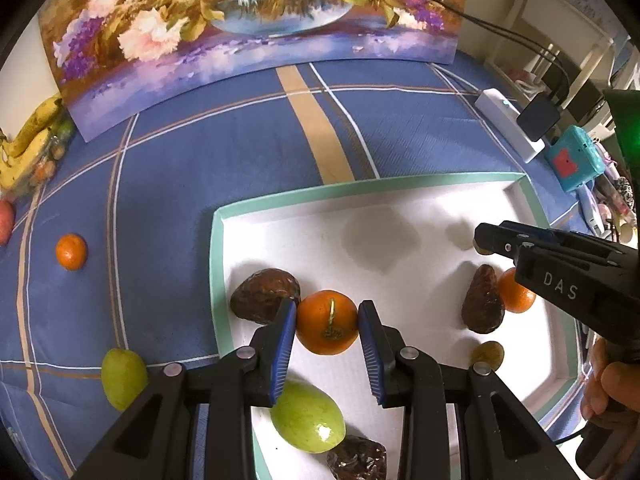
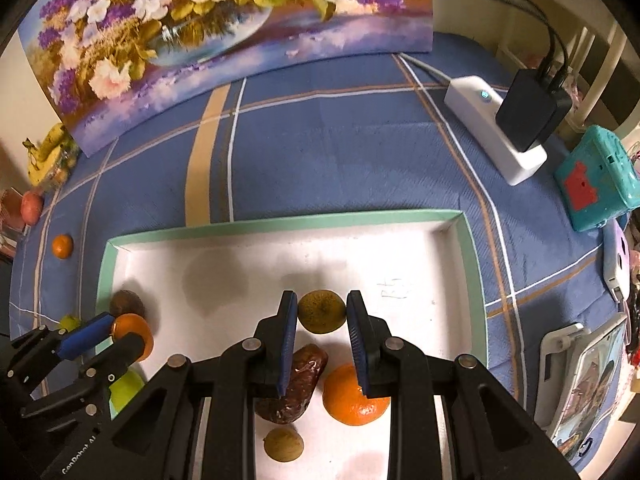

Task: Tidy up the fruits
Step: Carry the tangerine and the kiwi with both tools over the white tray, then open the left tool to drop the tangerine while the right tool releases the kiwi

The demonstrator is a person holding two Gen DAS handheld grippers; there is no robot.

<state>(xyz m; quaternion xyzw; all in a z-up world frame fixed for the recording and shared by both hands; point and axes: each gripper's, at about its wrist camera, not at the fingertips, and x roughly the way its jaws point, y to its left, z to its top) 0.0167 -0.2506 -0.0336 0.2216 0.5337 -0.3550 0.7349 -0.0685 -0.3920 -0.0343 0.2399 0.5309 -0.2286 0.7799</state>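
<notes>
A white tray with a green rim (image 1: 218, 248) (image 2: 280, 220) lies on the blue cloth. My left gripper (image 1: 327, 322) is shut on an orange (image 1: 327, 322) (image 2: 134, 336) above the tray's left part. My right gripper (image 2: 322, 312) is shut on a brownish-green round fruit (image 2: 322, 312) above the tray's right part; it also shows at the right of the left wrist view (image 1: 486, 246). In the tray lie brown fruits (image 1: 266, 294) (image 1: 482, 306) (image 2: 298, 390), an orange (image 2: 354, 398) (image 1: 516, 290), a green fruit (image 1: 308, 418) and a small brownish-green fruit (image 2: 284, 444) (image 1: 488, 354).
On the cloth outside the tray lie an orange (image 1: 71, 252) (image 2: 63, 246) and a green fruit (image 1: 123, 378). Bananas (image 1: 28, 140) and a red fruit (image 2: 32, 208) sit far left. A flower painting (image 1: 240, 28) stands behind. A white power strip (image 2: 492, 128) and teal box (image 2: 596, 178) sit right.
</notes>
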